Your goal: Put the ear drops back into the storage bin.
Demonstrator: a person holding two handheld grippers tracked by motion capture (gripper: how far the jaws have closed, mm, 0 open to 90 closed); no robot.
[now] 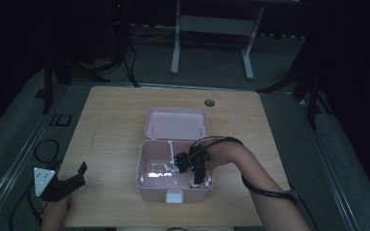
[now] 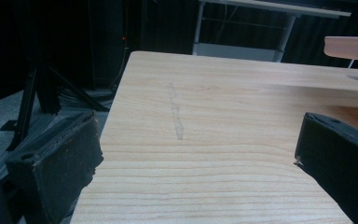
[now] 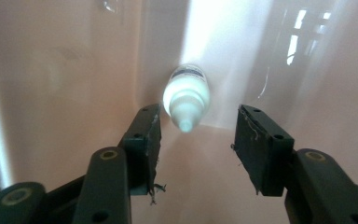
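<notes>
The right gripper [image 3: 196, 135], jaws apart, has set the white bottle [image 3: 186, 98] in the pink box [image 1: 147, 180]'s near-right corner; next, withdraw upward.

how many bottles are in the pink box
1: a small white plastic bottle stands in the open pink plastic box, near its front right corner. Others may hide behind the right gripper.

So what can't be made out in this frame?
- Small white bottle, right gripper view: seen tip-on, label unreadable.
- Same bottle, high view: hidden by the right gripper inside the pink box.
- Items at the box's left, high view: too dim and small to identify.
- Box lid, left gripper view: cut off by the frame edge.
</notes>
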